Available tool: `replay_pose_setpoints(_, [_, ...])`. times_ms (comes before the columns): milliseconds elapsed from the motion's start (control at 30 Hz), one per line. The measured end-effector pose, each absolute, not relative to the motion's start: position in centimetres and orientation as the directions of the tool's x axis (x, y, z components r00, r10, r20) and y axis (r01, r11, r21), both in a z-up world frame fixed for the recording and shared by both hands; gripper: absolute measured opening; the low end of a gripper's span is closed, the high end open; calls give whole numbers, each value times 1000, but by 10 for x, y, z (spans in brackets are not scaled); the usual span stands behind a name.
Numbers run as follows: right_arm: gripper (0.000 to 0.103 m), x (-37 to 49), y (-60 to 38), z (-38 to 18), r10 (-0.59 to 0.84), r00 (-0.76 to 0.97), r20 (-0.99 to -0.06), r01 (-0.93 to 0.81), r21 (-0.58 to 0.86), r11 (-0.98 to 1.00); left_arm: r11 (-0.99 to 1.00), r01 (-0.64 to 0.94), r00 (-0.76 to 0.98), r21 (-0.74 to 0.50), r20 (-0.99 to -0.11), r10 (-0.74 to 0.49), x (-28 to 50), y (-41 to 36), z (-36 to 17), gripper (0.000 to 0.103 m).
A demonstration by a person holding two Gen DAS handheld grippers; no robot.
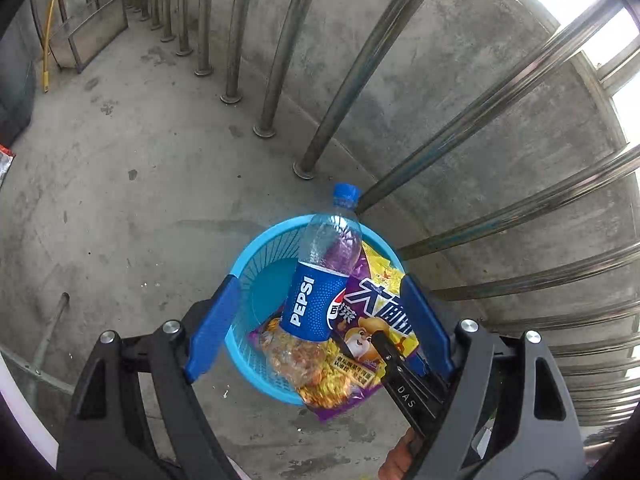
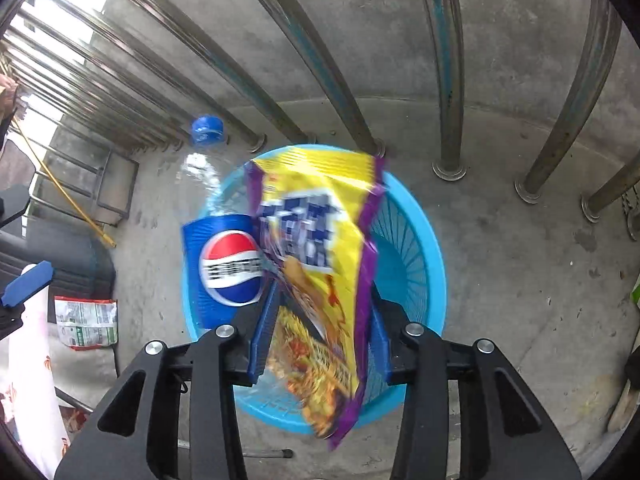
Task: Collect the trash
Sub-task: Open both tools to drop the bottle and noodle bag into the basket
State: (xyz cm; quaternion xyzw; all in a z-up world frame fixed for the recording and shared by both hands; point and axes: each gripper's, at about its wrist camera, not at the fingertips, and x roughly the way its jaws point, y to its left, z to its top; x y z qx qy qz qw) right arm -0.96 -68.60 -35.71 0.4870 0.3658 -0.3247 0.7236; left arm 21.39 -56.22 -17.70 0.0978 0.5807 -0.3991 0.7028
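Dropping trash into the blue basket (image 1: 244, 264): left gripper (image 1: 320, 320) jaws spread, Pepsi bottle (image 1: 316, 292) released; right gripper (image 2: 320, 336) parted, snack bag (image 2: 320, 264) loose between. Next, probably the white packet (image 2: 86, 322) on the floor.

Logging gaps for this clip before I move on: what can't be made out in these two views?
- Snack bag: print motion-blurred in the right wrist view, so unreadable there.
- Basket floor: mostly covered by the Pepsi bottle and bag in both views.
- Right gripper: the bag hangs between its fingers; whether the pads touch it is unclear.
- White packet on the floor: print too small, partly cut off by a dark object.
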Motion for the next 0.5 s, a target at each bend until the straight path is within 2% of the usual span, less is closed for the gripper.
replay_pose_setpoints(300, [49,-43,-677,-333,-183,557,-810,816,493,302,648,677,93,-348,-834,-544,212,-512,-121,77])
replay_pose_setpoints(500, [49,-60,-661,-287,-241,560,-792,809,461,364,618,717,172,-322,-778,-605,202,-458,-64,79])
